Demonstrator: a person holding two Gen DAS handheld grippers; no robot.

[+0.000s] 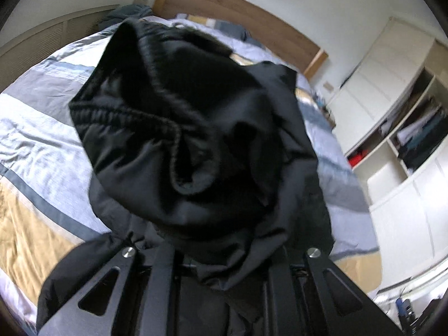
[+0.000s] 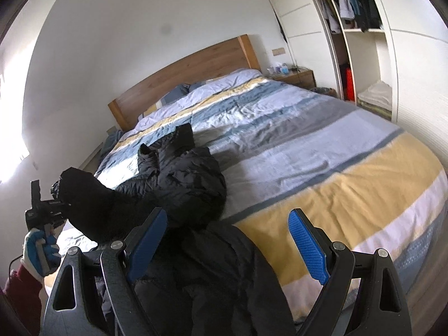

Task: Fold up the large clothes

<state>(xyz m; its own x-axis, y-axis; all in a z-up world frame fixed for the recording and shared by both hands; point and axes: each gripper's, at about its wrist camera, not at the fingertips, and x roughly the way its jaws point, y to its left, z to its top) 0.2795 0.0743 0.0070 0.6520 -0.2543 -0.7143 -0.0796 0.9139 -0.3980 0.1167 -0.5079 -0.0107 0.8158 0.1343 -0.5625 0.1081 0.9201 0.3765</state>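
Left gripper [image 2: 60,196], held by gloved hand [image 2: 39,249]: clamped on black jacket [image 2: 184,184], cuff lifted off striped bedcover [image 2: 322,145]. Jacket body: spread across bed's near left corner. Right gripper [image 2: 226,240]: jaws apart, empty, poised above jacket.

Wide bed [image 2: 322,151] under striped duvet [image 2: 280,128] — black puffer jacket [image 2: 184,179] crumpled near its foot, pillows [image 2: 184,88] at headboard [image 2: 182,70]

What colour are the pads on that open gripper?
Blue pads, clearest in the right wrist view.
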